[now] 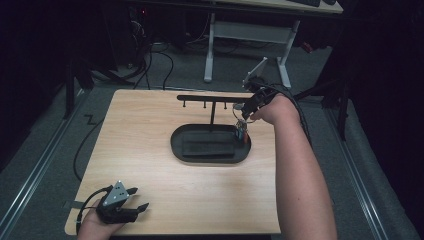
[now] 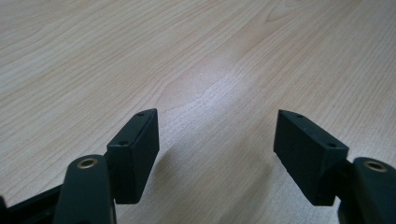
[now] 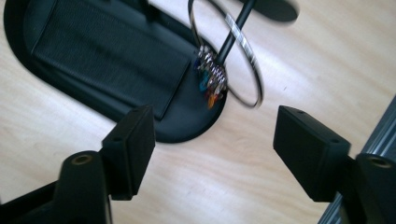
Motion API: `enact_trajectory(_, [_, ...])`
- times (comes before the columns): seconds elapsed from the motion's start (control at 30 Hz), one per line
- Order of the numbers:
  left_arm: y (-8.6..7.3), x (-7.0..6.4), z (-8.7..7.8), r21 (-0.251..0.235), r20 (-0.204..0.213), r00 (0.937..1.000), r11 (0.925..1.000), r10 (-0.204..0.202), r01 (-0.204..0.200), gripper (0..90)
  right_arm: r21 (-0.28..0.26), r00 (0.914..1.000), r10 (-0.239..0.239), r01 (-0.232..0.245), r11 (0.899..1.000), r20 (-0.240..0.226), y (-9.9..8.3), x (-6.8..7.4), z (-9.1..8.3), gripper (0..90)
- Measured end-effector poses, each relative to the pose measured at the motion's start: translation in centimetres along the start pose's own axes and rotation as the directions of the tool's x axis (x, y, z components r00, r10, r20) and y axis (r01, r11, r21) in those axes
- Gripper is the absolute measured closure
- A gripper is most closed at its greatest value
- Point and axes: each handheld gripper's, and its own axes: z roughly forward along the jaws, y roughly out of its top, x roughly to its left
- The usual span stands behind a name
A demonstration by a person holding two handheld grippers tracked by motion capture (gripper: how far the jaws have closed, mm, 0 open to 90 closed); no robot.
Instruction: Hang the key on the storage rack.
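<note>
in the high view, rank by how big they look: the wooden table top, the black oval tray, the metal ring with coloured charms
1. Light wooden table top, largest by far.
2. Black oval tray, the base of the T-shaped black stand.
3. Thin metal ring with coloured charms, smallest, hanging at the tray's right end below the right tool.

Your metal ring [image 3: 229, 51] hangs on the black rod of the stand [image 1: 210, 102], tilted, above the right end of the oval black tray [image 1: 180, 150]. A cluster of small coloured charms [image 3: 211, 77] dangles from it.
</note>
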Motion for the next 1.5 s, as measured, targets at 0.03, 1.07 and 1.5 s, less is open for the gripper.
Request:
enact_trajectory(0.03, [0.0,0.0,0.0,-0.001,-0.003,1.0,1.0,0.001,-0.001,31.6,0.005,1.0,0.007,-0.007,1.0,-0.002,-0.3,0.0,0.0,29.2])
enact_trajectory(1.07, [1.0,-1.0,1.3,0.016,0.022,0.9993,0.9995,0.028,-0.029,30.2,-0.156,0.9935,0.018,-0.035,0.987,-0.113,-18.3,3.9,8.1,18.2])
enact_trajectory(1.5, [1.4,-1.5,1.5,0.005,0.016,0.9985,0.9986,0.052,-0.052,30.3,-0.467,0.9732,0.074,-0.17,0.868,-0.218,-27.4,8.5,14.8,16.8])
